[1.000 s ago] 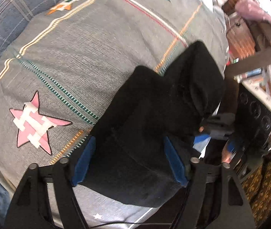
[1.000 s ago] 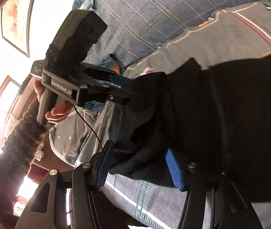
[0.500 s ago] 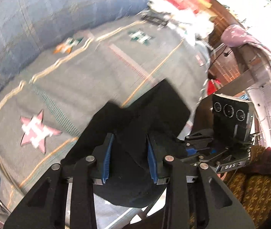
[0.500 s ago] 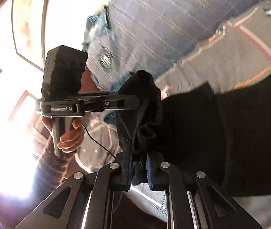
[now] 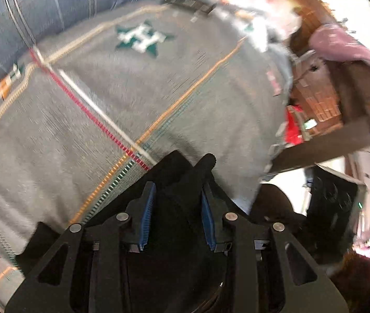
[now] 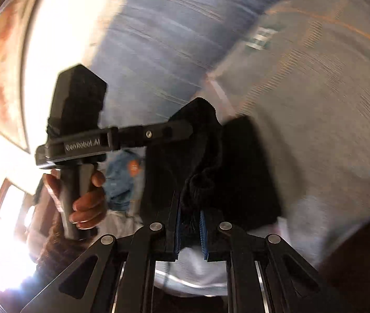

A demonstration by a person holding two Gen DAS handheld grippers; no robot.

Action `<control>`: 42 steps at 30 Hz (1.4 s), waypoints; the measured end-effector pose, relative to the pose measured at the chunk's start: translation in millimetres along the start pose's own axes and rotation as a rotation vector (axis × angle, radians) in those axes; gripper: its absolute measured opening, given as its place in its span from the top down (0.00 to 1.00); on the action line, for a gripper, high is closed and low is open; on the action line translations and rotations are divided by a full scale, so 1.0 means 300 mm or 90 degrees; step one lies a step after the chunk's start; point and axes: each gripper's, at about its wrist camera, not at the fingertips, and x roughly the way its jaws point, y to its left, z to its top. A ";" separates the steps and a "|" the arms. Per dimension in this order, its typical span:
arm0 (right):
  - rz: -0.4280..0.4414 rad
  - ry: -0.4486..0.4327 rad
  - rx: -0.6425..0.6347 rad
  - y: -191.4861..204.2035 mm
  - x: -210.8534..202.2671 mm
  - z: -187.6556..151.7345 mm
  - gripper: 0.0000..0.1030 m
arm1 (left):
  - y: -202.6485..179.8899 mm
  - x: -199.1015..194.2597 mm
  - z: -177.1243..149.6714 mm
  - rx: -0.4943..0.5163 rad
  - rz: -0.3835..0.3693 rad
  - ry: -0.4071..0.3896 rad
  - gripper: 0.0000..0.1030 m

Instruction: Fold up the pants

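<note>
Where pants [image 6: 205, 140] bunch, left tongs [image 6: 185, 130] read "GenRobot.AI".

Each camera sits on its own claw and looks forward along the two fingers, which fill the bottom of the picture. The left wrist view tilts steeply down onto the grey bedspread [image 5: 138, 99], close above it, with its left claw [image 5: 176, 194] clamped on a bunch of the black pants [image 5: 182, 172] right at the lens. The right wrist view faces more level, across the bed toward a blue checked blanket [image 6: 164, 41], its right claw [image 6: 188, 215] pinching the same pants. Both views share the pants, the grey bedspread and the blue blanket; the right view also takes in the left claw from the side, gripped by a hand [image 6: 88, 203].
</note>
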 end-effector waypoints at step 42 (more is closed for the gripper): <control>-0.037 -0.038 -0.281 0.256 0.053 0.149 0.94 | 0.337 -0.263 -0.508 -0.418 -0.200 -0.327 0.44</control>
